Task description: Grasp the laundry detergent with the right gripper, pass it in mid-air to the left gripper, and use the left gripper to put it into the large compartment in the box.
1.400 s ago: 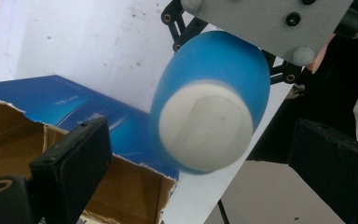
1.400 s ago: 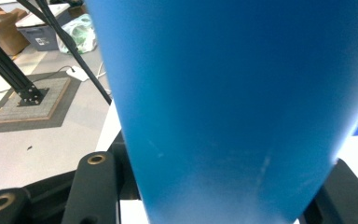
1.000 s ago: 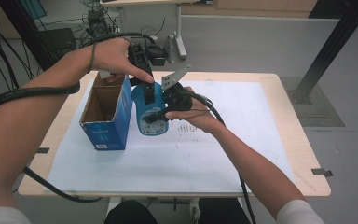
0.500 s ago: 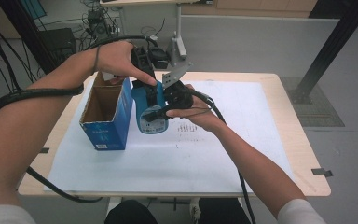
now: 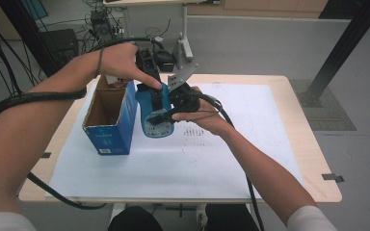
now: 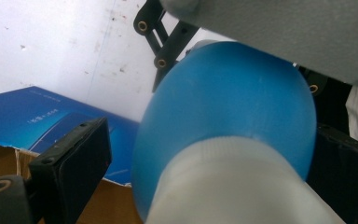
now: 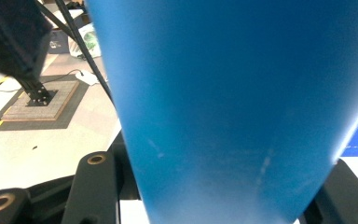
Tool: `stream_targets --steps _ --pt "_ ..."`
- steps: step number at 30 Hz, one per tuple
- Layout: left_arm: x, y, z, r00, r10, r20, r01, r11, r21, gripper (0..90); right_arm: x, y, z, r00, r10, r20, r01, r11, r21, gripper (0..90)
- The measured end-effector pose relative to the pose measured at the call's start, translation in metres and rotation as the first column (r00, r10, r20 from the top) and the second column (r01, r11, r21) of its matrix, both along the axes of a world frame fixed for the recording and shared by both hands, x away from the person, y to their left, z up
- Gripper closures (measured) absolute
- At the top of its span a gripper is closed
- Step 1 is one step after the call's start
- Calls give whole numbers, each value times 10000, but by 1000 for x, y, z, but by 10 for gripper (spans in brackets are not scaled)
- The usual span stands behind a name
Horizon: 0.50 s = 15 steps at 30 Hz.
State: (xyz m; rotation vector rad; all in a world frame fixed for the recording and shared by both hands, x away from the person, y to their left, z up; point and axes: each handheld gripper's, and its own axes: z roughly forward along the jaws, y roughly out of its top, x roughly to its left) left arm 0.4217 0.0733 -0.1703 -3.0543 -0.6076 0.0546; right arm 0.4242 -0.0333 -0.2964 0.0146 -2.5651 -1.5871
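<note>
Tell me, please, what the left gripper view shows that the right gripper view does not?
The left gripper view alone shows the bottle's white cap, the blue cardboard box with its brown inside, and one pad apart from the bottle. The right gripper view alone shows a dark floor mat beyond the table. Both share the blue bottle, close up between black jaws.

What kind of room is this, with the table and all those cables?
Probably a lab or workshop set up for recording handling work. A plain wooden table covered by a white sheet stands on a grey floor, with bundles of cables and electronic equipment behind it, and a black metal frame post beside it.
</note>
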Motion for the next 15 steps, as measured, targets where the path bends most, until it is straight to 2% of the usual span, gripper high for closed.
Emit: stream_targets --steps 10,11,12,15 --pt "-1 -2 -2 10000 -34 -42 34 10000 6 64 -3 -2 1 9988 -143 -460 126 9992 -370 443" --pt "-1 -2 -2 10000 -37 -45 37 10000 10 64 -2 -2 1 9989 -179 -443 164 9993 -336 443" --pt "-1 -2 -2 10000 -27 -16 27 10000 14 64 2 0 0 9999 -43 142 42 9999 109 443" --pt "0 -2 -2 9999 -96 -53 96 10000 11 65 2 -1 0 9999 -156 -5 156 9999 7 443"
